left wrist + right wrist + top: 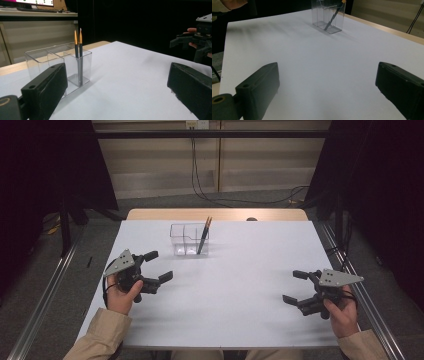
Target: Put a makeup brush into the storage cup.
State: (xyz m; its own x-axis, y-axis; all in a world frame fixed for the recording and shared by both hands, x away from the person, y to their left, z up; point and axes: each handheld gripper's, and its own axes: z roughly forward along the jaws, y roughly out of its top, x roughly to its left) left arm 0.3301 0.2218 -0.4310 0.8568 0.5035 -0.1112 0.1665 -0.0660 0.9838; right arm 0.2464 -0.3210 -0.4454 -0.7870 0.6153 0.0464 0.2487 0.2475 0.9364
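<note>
A clear plastic organiser box with compartments stands at the back middle of the white table. Two dark pens with gold tips lean in its right compartment; in the left gripper view the pens stand upright in the box, and the box sits far off in the right gripper view. My left gripper hovers at the left of the table, open and empty, below and left of the box. My right gripper is held at the right side, open and empty; it appears as the far gripper in the left gripper view.
A wooden table edge shows behind the white surface. Metal rails run along both sides of the table on the floor. Cables hang down the back wall. A monitor and shelf stand behind the box in the left gripper view.
</note>
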